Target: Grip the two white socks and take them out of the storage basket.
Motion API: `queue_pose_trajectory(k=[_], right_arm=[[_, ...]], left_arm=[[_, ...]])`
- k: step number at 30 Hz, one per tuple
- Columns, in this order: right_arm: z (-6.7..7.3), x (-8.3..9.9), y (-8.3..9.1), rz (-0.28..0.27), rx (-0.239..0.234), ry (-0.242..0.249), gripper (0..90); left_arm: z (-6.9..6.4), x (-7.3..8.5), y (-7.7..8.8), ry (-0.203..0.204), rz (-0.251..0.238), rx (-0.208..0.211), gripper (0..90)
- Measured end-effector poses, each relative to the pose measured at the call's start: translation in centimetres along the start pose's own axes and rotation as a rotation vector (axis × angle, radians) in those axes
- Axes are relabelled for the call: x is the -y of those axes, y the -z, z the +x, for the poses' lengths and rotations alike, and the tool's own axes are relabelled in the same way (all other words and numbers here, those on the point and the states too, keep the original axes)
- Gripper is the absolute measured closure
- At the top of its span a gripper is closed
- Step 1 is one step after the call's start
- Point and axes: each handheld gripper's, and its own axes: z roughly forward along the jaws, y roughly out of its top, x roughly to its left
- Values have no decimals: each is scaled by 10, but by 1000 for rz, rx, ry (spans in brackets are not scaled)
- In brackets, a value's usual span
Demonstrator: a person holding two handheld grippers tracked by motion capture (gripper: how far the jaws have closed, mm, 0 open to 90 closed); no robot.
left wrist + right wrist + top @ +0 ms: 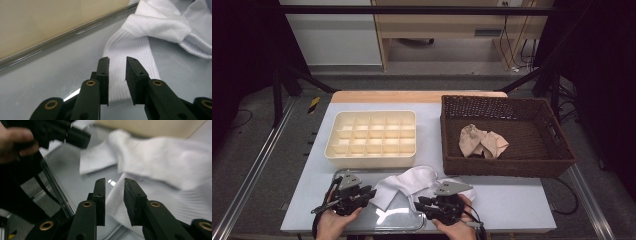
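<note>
White socks (404, 187) lay crumpled on a clear tray (409, 222) at the table's near edge. The left gripper (117, 75) hovered over a ribbed cuff, its jaws a narrow gap apart and gripping nothing. The right gripper (114, 195) stood likewise, empty above the other cuff; its view alone caught the person's left hand (15, 143). The high view added a cream divided box (372, 138), a wicker basket (507, 172) holding beige cloth (482, 141), the grey table (517, 200).

A cream divided organiser (371, 134) beside a wicker basket (512, 162) holding beige socks (482, 141).
</note>
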Motion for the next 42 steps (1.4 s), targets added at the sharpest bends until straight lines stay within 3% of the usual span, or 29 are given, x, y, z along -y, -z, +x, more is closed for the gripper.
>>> queue_pose_trajectory(k=[3,5,7,9,14,17,22,25,28,31,33,36,42], right_arm=[[-9,-5,22,-62,45,-10,722],[-18,-5,34,-72,108,-1,725],[-30,-4,44,-64,191,15,716],[-41,-2,50,-62,232,1,681],[-64,6,54,-8,285,-1,593],[-77,9,54,26,313,-4,576],[-87,16,53,62,307,-25,574],[-83,21,45,88,283,-23,585],[-78,22,39,98,302,12,635],[-74,23,37,104,321,28,789],[-71,22,37,121,315,9,871],[-69,19,43,140,290,-8,892],[-56,19,74,55,261,-46,894]], left_arm=[[-5,0,-2,-4,5,3,721],[-9,-2,-2,-6,-1,10,721],[-16,-3,-1,-13,-8,21,718],[-24,-6,-2,-20,-17,33,711],[-47,-17,-4,-49,-36,48,695],[-63,-26,-10,-48,-35,68,678],[-91,-31,-27,-62,-25,69,610],[-97,-29,-37,-55,-12,66,594],[-101,-25,-46,-61,14,62,606],[-105,-19,-53,-70,43,53,654],[-106,-19,-54,-70,47,52,693],[-104,-20,-55,-71,56,62,757],[-105,-21,-55,-102,57,85,871]])
